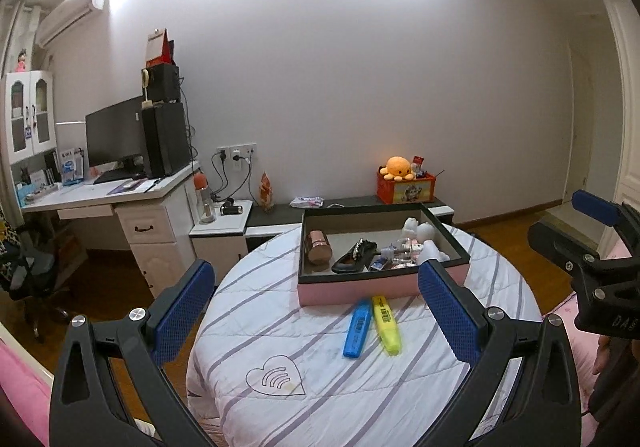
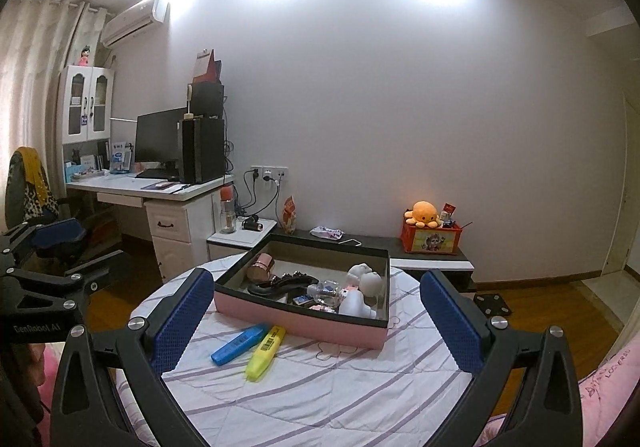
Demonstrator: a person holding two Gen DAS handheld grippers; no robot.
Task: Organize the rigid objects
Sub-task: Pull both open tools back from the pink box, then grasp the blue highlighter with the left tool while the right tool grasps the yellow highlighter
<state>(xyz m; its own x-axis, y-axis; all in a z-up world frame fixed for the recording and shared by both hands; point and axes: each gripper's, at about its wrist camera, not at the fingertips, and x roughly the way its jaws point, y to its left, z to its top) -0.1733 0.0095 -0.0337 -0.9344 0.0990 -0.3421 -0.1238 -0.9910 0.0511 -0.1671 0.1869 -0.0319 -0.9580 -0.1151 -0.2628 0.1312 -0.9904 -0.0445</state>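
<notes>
A blue highlighter [image 1: 357,329] [image 2: 239,343] and a yellow highlighter [image 1: 386,324] [image 2: 266,351] lie side by side on the round striped table [image 1: 320,387] [image 2: 340,387], just in front of a pink box with a black rim [image 1: 360,289] [image 2: 296,321]. The box holds a pink cylinder [image 1: 319,245], a black hair clip [image 1: 354,257], small bottles and white figures [image 1: 424,243]. My left gripper [image 1: 316,311] is open and empty above the table's near side. My right gripper [image 2: 316,317] is open and empty, also short of the highlighters.
A white desk with a monitor and black tower [image 1: 160,139] stands at the left, with a low black shelf [image 1: 280,213] behind the table. A red box with an orange plush octopus [image 1: 402,183] sits on it. Wooden floor surrounds the table; pink bedding [image 2: 608,387] is at the right.
</notes>
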